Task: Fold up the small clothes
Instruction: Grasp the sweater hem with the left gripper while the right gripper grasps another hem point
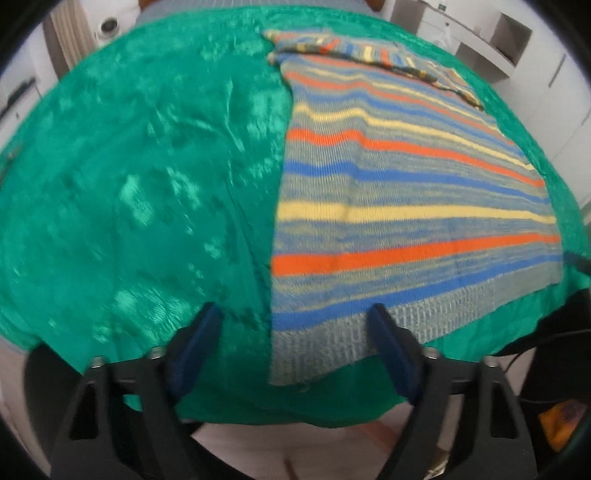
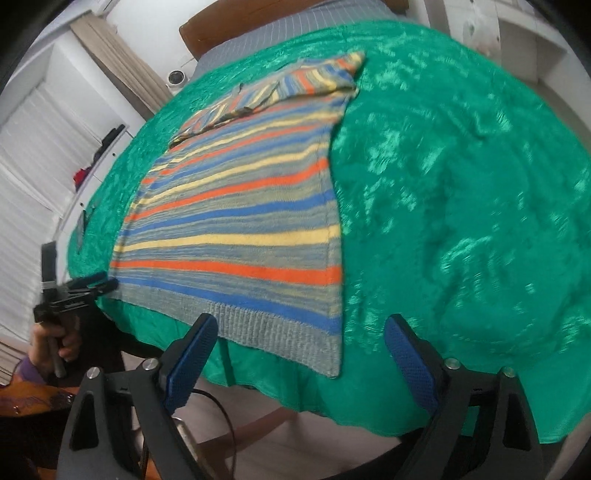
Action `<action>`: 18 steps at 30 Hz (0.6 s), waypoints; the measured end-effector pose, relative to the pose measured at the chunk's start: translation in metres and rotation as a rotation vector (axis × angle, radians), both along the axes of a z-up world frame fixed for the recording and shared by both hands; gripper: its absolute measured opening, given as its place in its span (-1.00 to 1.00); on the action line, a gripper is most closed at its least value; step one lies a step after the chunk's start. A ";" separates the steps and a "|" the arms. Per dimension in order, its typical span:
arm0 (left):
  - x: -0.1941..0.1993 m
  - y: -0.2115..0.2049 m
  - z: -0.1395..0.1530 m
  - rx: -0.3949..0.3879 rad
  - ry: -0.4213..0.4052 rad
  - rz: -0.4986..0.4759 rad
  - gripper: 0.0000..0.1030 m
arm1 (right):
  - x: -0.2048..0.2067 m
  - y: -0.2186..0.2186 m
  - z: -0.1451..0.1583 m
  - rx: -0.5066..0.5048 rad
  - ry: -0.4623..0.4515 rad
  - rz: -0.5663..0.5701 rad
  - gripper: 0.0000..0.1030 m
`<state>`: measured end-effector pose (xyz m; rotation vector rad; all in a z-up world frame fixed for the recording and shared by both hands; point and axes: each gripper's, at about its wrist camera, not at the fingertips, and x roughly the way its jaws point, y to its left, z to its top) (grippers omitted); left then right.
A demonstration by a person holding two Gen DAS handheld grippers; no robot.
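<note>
A striped knit sweater (image 1: 406,206) in orange, blue, yellow and grey lies flat on a green cloth (image 1: 129,184), its sleeves folded across the far end. Its grey ribbed hem hangs at the near table edge. My left gripper (image 1: 291,317) is open, its jaws just above the hem's left corner, holding nothing. My right gripper (image 2: 299,328) is open over the hem's right corner (image 2: 325,350), holding nothing. The sweater fills the left half of the right wrist view (image 2: 240,229). The left gripper also shows in the right wrist view (image 2: 99,282), at the hem's left corner.
The green cloth (image 2: 461,203) covers the table and drapes over its near edge. A wooden chair back (image 2: 258,14) stands at the far side. White shelves (image 1: 498,40) and cupboards line the walls. Black cables hang below the table edge (image 1: 546,339).
</note>
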<state>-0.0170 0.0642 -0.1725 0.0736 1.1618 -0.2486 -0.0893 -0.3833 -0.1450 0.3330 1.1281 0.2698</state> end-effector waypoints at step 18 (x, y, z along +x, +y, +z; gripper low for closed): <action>-0.005 0.016 0.014 -0.082 0.057 0.027 -0.92 | 0.004 0.031 0.032 -0.268 -0.045 0.058 -0.87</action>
